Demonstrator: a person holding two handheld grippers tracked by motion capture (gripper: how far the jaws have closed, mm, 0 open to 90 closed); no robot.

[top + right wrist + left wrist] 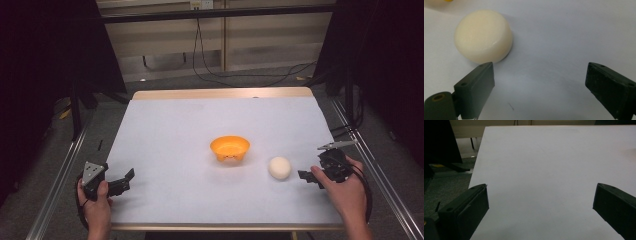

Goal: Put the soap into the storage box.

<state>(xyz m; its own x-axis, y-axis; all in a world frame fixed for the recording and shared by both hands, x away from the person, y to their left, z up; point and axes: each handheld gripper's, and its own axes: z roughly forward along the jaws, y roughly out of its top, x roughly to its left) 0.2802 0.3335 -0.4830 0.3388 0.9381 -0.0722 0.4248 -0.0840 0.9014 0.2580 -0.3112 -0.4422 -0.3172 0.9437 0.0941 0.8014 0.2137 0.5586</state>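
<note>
- Table (pixel 165 130), white sheet on top, bare between both grippers and the objects.
- Orange bowl (pixel 229 148) past the ball from the right gripper (pixel 311 177); contents can't tell.
- Cream ball (pixel 279 168) on the sheet just ahead of right gripper, beyond its left jaw tip, outside the gap. Jaws apart.
- Left gripper (pixel 121 182) at table's near-left edge, well apart from both; jaws apart, nothing between.

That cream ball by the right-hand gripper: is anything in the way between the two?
Nothing visible. The cream ball lies on bare white table cover, just ahead of the open right gripper, nearer one of its jaws than midway between them.
</note>
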